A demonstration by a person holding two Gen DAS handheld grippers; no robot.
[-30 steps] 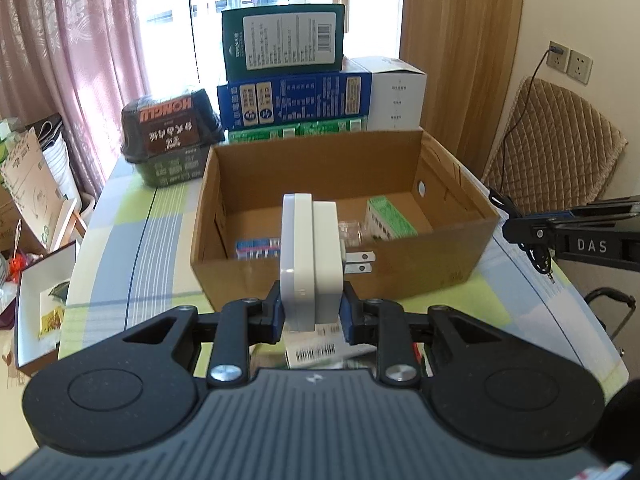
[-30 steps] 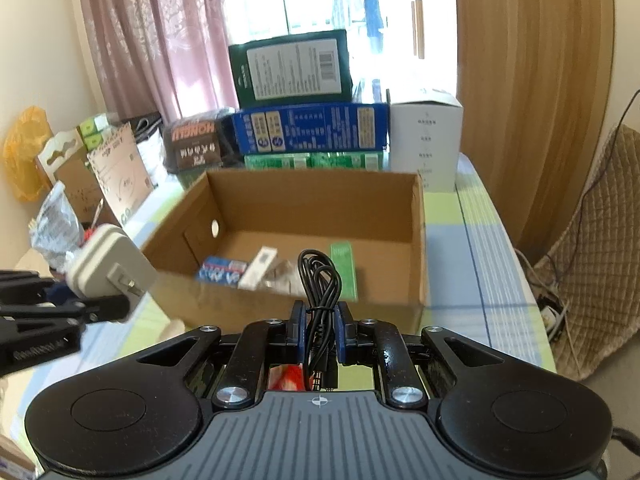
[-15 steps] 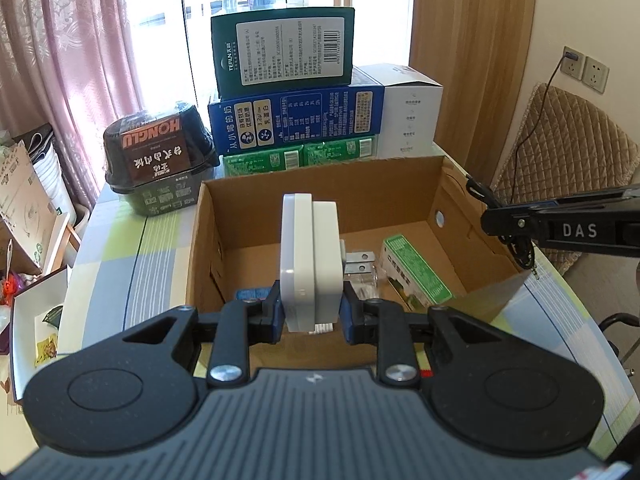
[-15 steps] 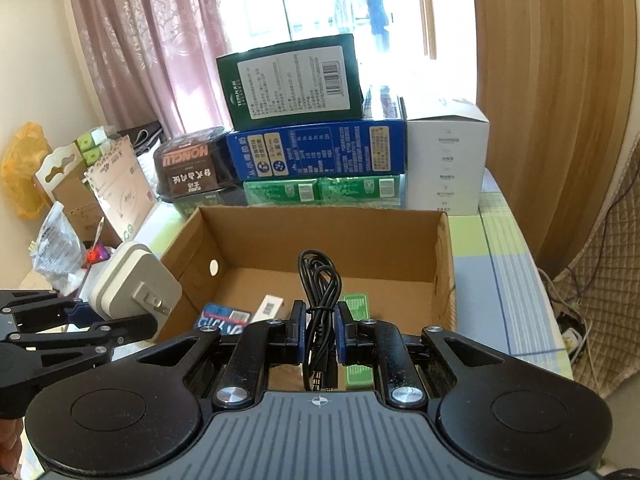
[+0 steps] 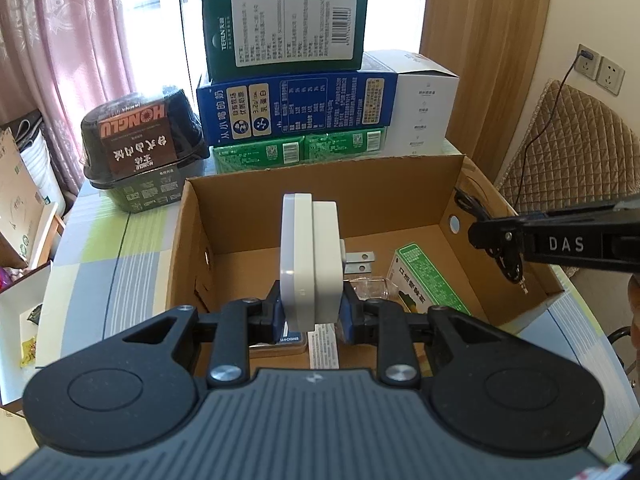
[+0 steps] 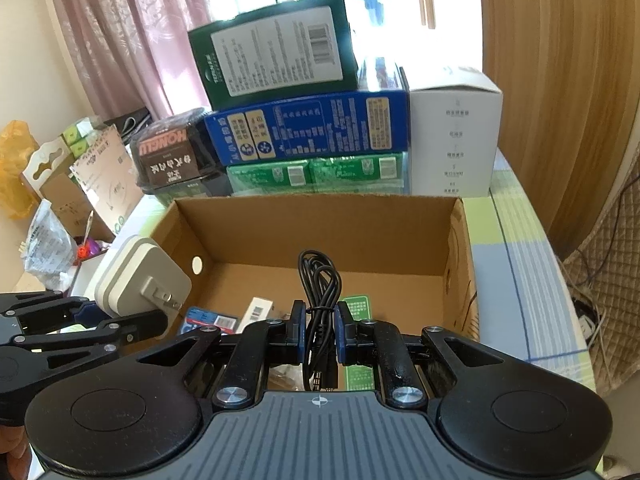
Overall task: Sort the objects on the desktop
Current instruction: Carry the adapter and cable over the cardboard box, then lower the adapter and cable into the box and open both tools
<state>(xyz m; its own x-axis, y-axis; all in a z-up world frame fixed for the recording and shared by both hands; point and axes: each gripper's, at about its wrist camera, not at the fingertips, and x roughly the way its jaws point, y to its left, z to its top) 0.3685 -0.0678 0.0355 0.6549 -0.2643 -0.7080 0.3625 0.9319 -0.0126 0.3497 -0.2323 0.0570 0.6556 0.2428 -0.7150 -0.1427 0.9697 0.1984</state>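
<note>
My left gripper (image 5: 312,316) is shut on a white plug adapter (image 5: 310,264), held upright over the open cardboard box (image 5: 320,184) with its prongs pointing right. The right gripper (image 6: 320,330) is shut on a coiled black audio cable (image 6: 320,280) above the box's near edge. In the right wrist view the adapter (image 6: 140,280) and the left gripper (image 6: 86,314) hang at the box's left wall (image 6: 192,236). The left wrist view shows the right gripper (image 5: 490,232) entering from the right with the cable (image 5: 508,268) dangling. Inside the box lie a green packet (image 5: 428,280), a blue packet (image 6: 210,318) and a white label strip (image 6: 256,310).
Behind the box stands a stack of cartons: dark green (image 5: 284,20), blue (image 5: 296,110), green (image 5: 300,152) and white (image 5: 424,108). A black food bowl (image 5: 140,148) sits at the back left. Clutter and cardboard (image 6: 92,176) lie off the table's left. A padded chair (image 5: 568,148) is at right.
Both grippers have moved forward toward the box with their loads. The box and the cartons behind it loom larger, and the adapter and cable now hang over the box's inside.
</note>
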